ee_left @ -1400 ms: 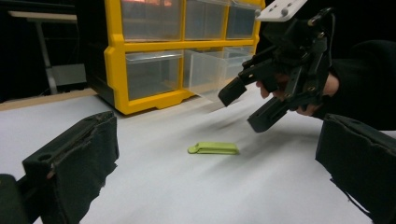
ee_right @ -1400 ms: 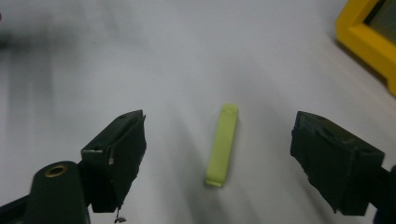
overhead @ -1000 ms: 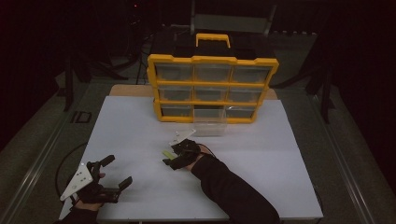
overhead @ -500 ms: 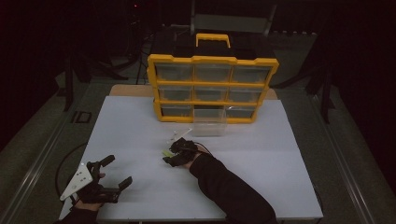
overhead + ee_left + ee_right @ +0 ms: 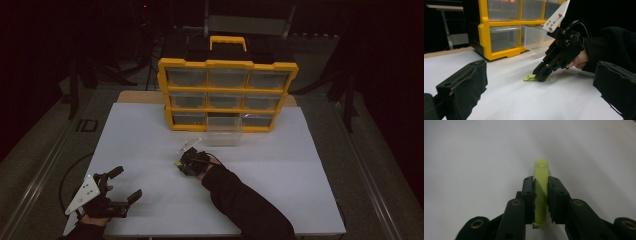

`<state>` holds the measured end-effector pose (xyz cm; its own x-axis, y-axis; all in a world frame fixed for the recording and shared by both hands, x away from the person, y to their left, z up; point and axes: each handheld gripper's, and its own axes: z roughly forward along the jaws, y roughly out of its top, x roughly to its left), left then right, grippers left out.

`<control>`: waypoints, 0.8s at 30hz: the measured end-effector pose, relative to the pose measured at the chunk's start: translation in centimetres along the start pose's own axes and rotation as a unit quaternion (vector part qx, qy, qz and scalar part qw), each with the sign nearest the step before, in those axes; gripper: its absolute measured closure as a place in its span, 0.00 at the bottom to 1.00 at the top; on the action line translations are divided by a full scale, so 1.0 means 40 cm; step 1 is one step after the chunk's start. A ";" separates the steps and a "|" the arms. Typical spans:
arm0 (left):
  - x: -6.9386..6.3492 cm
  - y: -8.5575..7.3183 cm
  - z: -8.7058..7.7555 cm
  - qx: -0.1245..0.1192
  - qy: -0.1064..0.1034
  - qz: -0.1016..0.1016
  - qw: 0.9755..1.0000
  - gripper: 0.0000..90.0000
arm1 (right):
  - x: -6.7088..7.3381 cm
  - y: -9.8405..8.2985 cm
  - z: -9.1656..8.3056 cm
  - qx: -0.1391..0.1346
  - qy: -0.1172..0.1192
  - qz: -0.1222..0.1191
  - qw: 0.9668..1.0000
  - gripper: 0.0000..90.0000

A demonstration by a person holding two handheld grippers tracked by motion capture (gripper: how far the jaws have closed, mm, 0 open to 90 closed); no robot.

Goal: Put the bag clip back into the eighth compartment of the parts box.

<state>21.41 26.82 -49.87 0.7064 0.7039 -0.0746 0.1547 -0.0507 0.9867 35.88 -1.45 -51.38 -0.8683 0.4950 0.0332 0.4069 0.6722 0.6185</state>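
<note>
We find the right gripper, jaws just closing, pinching the flat lime-green plastic strip mid-length on the white table, just before the yellow drawer cabinet. It looks light, stiff and thin, so we favour gripping its long edges. Left gripper, spread, idles well apart from the cabinet

A dim lab or workshop: a white-covered worktop carries a yellow parts organiser with clear drawers, with dark stands at the frame's upper left.
</note>
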 end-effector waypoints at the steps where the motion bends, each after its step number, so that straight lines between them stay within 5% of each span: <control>1: 0.000 0.000 0.000 0.000 0.000 0.000 1.000 0.00 | 0.000 0.000 0.000 0.000 0.000 0.000 1.000 0.86; 7: 0.000 0.000 0.001 0.001 0.000 0.000 1.000 0.00 | 0.008 0.004 0.000 0.006 -0.012 -0.002 1.000 0.88; 24: 0.000 -0.001 0.001 0.002 0.000 -0.001 1.000 0.00 | 0.020 0.022 -0.048 0.014 0.008 -0.041 0.999 0.88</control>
<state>21.44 26.81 -49.90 0.7064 0.7038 -0.0757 0.1578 -0.0524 0.9861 34.98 -1.51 -49.28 -0.9034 0.4288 -0.0045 0.3413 0.7253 0.5979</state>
